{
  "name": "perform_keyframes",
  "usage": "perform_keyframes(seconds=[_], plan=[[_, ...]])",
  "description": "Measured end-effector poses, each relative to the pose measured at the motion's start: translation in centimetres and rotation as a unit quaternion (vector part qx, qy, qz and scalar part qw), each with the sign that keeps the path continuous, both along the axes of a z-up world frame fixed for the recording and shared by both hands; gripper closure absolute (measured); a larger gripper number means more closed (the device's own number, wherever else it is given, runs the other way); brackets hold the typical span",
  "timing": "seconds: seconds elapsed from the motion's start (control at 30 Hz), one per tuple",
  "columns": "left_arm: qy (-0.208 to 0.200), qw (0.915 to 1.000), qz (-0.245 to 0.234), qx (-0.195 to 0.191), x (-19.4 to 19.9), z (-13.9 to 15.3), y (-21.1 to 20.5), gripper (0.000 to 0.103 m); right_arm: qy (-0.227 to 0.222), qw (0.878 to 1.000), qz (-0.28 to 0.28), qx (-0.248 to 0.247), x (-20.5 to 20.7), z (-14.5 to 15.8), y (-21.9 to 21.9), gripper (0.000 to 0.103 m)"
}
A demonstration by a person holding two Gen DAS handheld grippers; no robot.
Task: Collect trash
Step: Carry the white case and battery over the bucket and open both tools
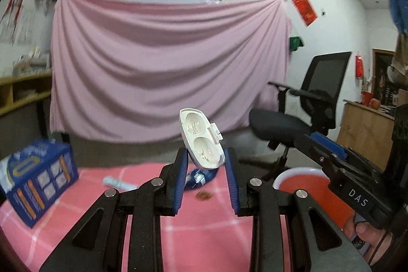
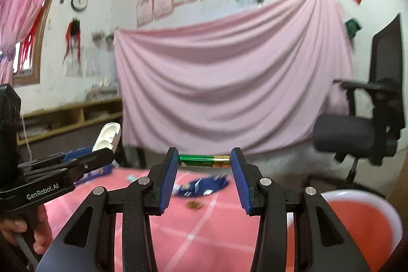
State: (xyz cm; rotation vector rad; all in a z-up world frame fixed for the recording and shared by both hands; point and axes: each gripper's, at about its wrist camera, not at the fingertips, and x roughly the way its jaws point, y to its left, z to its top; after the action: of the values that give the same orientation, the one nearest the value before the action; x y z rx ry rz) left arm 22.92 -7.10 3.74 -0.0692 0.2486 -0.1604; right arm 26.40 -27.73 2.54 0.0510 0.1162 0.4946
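My left gripper (image 1: 206,157) is shut on a white plastic two-well case (image 1: 200,138), held tilted above the pink table; the case also shows in the right wrist view (image 2: 107,138). My right gripper (image 2: 204,160) is shut on a green and gold battery (image 2: 204,161), gripped end to end and held level above the table. A red bin with a white rim (image 1: 303,185) stands at the table's right, just below the right gripper; it also shows in the right wrist view (image 2: 362,223). A blue wrapper (image 2: 201,186) and a small brown scrap (image 2: 194,205) lie on the table.
A blue box (image 1: 38,177) stands at the table's left, with a white tube (image 1: 118,182) near it. A black office chair (image 1: 306,103) stands behind the table's right side. A pink sheet (image 1: 165,68) hangs on the far wall.
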Motion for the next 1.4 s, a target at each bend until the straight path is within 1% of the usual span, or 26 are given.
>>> perform_keyframes(seconds=[0.13,0.23,0.43,0.57,0.67,0.87,0.97,1.13,1.4], plan=[[-0.031,0.9987,-0.030,0.027,-0.4,1.6,-3.4,0.078,-0.032,0.999,-0.033,0.010,-1.1,0.7,-2.7,0.063],[-0.046,0.9965,-0.055,0.043,-0.5,2.2,-5.9,0.078,-0.041,0.997,-0.058,0.017,-1.6,0.9,-4.6,0.063],[-0.056,0.9906,-0.108,0.063,0.0,2.3,-11.4,0.078,-0.031,0.993,-0.105,0.038,-1.8,0.9,-9.0,0.063],[-0.049,0.9867,-0.138,0.071,0.6,2.1,-14.5,0.078,-0.008,0.990,-0.135,0.049,-1.5,0.4,-11.4,0.063],[-0.039,0.9842,-0.154,0.078,1.1,1.6,-16.7,0.078,0.012,0.986,-0.152,0.062,-1.0,0.0,-13.2,0.063],[-0.012,0.9808,-0.180,0.074,2.6,0.4,-19.6,0.078,0.041,0.981,-0.175,0.069,-0.6,-0.6,-15.5,0.063],[0.006,0.9794,-0.187,0.075,2.7,-0.4,-20.0,0.078,0.066,0.979,-0.182,0.070,-0.2,-1.1,-16.4,0.063],[0.061,0.9762,-0.198,0.062,4.6,-1.9,-21.0,0.078,0.107,0.974,-0.186,0.074,0.7,-1.9,-17.4,0.062],[0.111,0.9727,-0.201,0.031,6.4,-2.5,-21.3,0.078,0.142,0.970,-0.184,0.069,1.4,-2.8,-17.8,0.062]])
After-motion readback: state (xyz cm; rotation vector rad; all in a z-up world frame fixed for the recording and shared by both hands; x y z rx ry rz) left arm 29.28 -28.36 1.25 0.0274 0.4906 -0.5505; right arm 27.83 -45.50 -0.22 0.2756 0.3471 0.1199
